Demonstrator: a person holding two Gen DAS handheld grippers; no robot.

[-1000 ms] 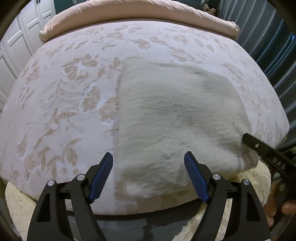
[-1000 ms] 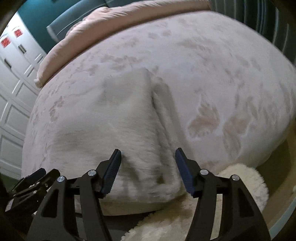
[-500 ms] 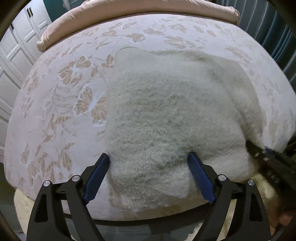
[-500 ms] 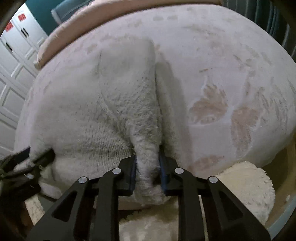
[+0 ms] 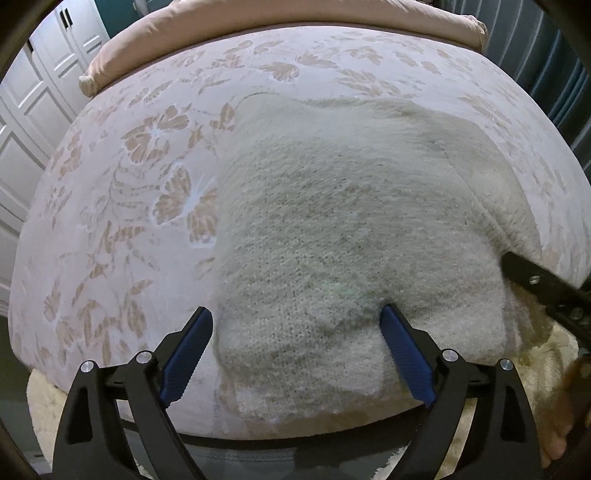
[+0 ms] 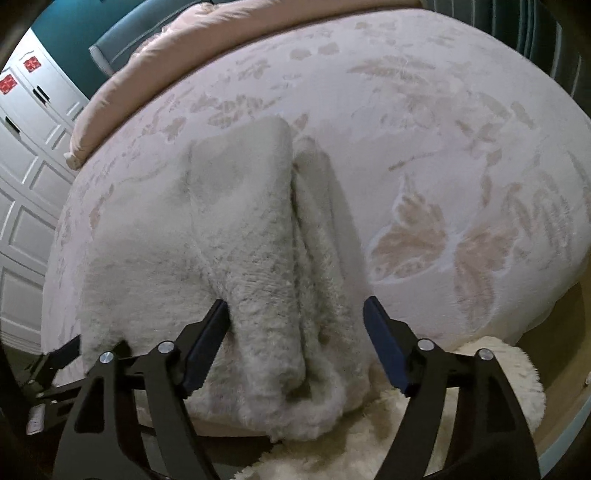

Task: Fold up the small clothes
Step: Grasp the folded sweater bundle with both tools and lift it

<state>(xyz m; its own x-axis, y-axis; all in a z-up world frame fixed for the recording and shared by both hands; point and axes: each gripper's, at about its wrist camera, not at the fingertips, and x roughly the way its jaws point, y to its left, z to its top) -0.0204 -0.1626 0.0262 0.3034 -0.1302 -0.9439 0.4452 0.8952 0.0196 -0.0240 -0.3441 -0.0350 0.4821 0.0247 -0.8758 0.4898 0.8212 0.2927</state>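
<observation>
A fuzzy cream knit garment [image 5: 332, 236] lies folded on the near part of the bed; in the right wrist view it [image 6: 207, 236] shows a long fold down its right side. My left gripper [image 5: 295, 350] is open, its blue pads either side of the garment's near left edge. My right gripper [image 6: 295, 347] is open, its pads either side of the folded right edge, which hangs over the bed's front. The right gripper's black finger [image 5: 546, 284] shows at the garment's right side in the left wrist view.
The bed [image 5: 110, 206] has a pale pink floral cover and a pink pillow roll [image 5: 221, 33] at the far end. A fluffy cream rug [image 6: 480, 406] lies on the floor below the bed's front. White cupboard doors [image 6: 26, 147] stand at the left.
My right gripper closed on the garment's folded right edge half a second ago and has now opened, letting it go. The left gripper stayed open and moved closer to the garment.
</observation>
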